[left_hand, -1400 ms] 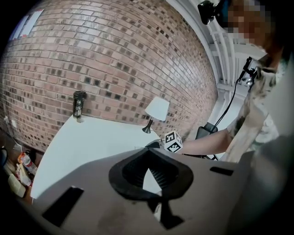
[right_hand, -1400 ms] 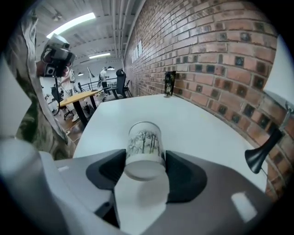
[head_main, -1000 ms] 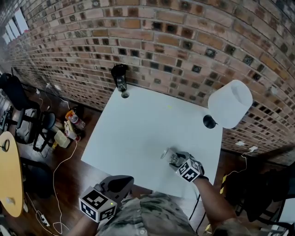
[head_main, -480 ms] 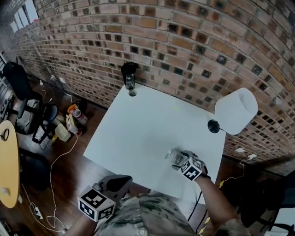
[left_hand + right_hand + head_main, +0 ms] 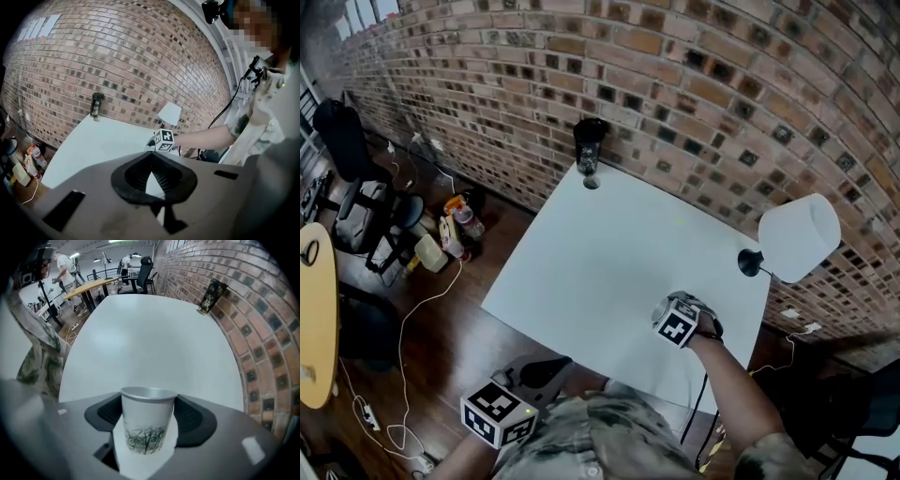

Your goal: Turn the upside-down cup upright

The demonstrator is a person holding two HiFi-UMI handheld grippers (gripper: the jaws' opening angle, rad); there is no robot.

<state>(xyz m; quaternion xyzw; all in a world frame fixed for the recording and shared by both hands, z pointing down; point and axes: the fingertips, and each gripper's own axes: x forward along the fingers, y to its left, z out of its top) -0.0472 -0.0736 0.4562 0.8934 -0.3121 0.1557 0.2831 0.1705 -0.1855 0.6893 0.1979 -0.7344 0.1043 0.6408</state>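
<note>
Looking down from the head view, I have the brick wall [image 5: 694, 75] across the back and the white table [image 5: 581, 272] set against it. A white-shaded lamp [image 5: 799, 237] stands at the table's right edge, and a dark tumbler [image 5: 589, 146] sits at the far corner by the wall.

My left gripper [image 5: 151, 161] hangs off the near edge of the table, over the floor. Its jaws are clenched tip to tip with nothing between them.

My right gripper [image 5: 666, 314] is over the near right part of the table, in front of the lamp. Its jaws are closed on the paper cup [image 5: 147, 420], one pad on each side. The cup is upright, rim on top and green grass print low on its wall, right at the tabletop.
</note>
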